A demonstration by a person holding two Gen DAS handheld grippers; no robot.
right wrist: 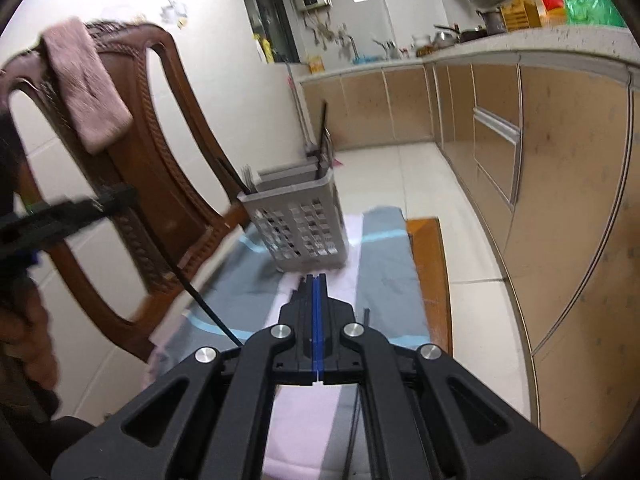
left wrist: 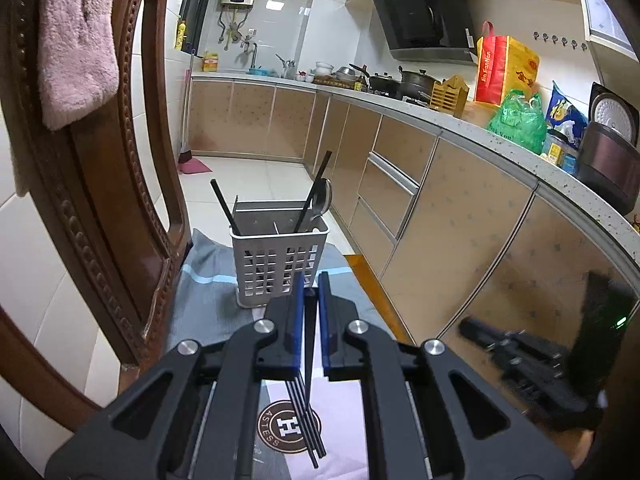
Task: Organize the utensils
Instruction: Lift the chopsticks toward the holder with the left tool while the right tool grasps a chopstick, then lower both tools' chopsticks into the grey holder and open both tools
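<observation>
Black chopsticks (left wrist: 306, 412) are clamped between the nearly closed blue pads of my left gripper (left wrist: 311, 280), just short of the white utensil basket (left wrist: 276, 264) on the grey cloth (left wrist: 208, 292); my right gripper (right wrist: 316, 278) is fully closed, empty.

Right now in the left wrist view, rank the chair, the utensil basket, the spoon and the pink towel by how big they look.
1. Chair, largest, though it sits nearest the camera.
2. Pink towel.
3. Utensil basket, not far behind the towel, which hangs nearer, so that order is unsure.
4. Spoon, smallest; only its top shows.
</observation>
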